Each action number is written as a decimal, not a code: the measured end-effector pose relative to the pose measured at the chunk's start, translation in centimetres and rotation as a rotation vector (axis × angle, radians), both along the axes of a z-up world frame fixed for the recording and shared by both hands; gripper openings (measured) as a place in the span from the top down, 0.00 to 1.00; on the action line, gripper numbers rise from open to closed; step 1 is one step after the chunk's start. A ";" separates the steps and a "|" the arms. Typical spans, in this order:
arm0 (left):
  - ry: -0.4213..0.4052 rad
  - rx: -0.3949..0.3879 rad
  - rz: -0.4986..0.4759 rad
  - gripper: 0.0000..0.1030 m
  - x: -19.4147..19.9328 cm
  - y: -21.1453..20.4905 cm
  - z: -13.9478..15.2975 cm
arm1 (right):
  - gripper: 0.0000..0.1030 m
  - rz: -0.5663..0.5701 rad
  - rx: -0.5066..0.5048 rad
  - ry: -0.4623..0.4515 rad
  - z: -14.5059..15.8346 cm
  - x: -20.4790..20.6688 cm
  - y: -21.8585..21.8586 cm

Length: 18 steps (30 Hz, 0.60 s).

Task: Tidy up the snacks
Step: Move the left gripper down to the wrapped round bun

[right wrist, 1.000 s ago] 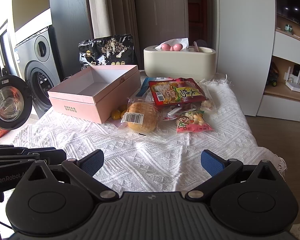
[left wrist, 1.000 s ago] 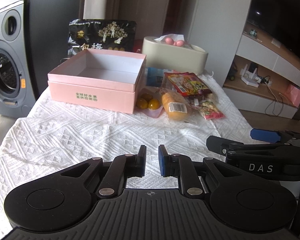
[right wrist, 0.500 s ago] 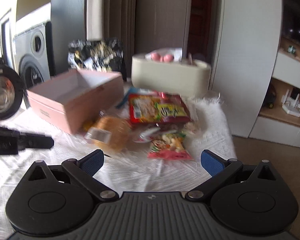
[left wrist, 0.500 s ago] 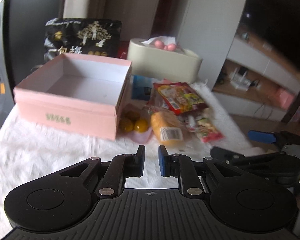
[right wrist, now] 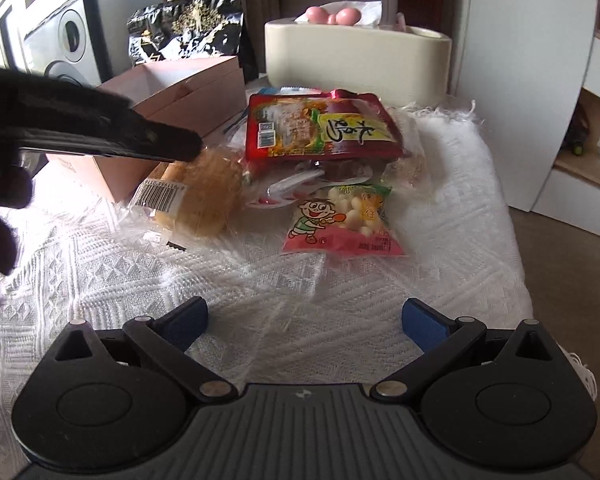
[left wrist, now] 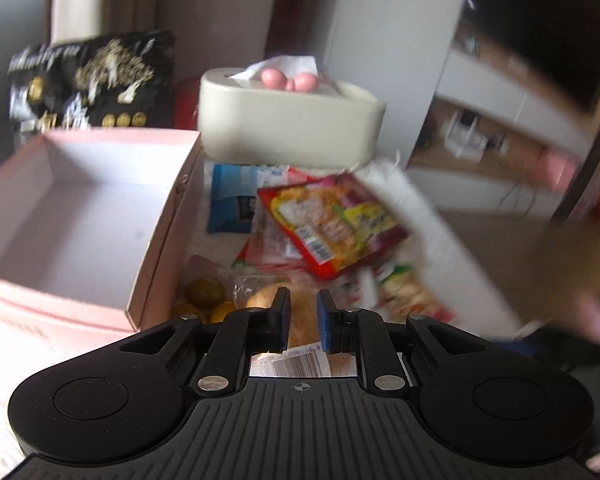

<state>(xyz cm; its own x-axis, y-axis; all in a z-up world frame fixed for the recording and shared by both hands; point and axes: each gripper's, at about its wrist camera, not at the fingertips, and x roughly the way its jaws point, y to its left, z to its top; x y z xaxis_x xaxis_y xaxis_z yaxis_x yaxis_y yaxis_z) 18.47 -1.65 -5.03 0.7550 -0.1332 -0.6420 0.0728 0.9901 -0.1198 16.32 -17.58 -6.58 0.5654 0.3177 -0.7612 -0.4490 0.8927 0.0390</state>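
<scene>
Bread bun (left wrist: 300, 320) in clear wrap, barcode label on its near end, lies directly under the left gripper (left wrist: 303, 322), at twelve o'clock from it and very close; whether they touch cannot be told. That gripper's jaws stand nearly closed, a narrow slit between them, holding nothing. Seen from the right wrist, the bun (right wrist: 198, 204) sits at eleven o'clock, its long axis running from the label at lower left toward upper right, with the left gripper hanging just over it, clearly the nearer one. The right gripper (right wrist: 304, 320) is wide open and empty above the white desk cloth (right wrist: 440, 248). Farther off, a pink peanut packet (right wrist: 342, 222), then a red snack pouch (right wrist: 320, 126). At ten o'clock, beside the bun, stands the open pink box (left wrist: 80, 208).
</scene>
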 end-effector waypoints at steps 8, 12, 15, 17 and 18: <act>0.008 0.024 0.004 0.76 -0.6 1.1 -0.3 | 0.00 0.055 -0.003 0.015 -0.1 0.0 -0.1; 0.082 -0.126 -0.033 0.75 1.1 2.0 -0.1 | 0.00 0.068 0.000 0.003 -0.1 -0.1 -0.1; -0.037 -0.015 -0.005 0.75 -0.4 0.9 1.4 | 0.00 0.080 0.010 -0.002 0.0 -0.1 -0.3; -0.064 -0.011 -0.009 0.75 -1.5 0.5 2.3 | 0.01 0.056 0.034 -0.001 0.2 -0.1 -0.7; -0.056 -0.014 -0.014 0.75 -1.9 0.1 2.6 | 0.01 0.037 0.049 -0.011 0.3 -0.2 -0.9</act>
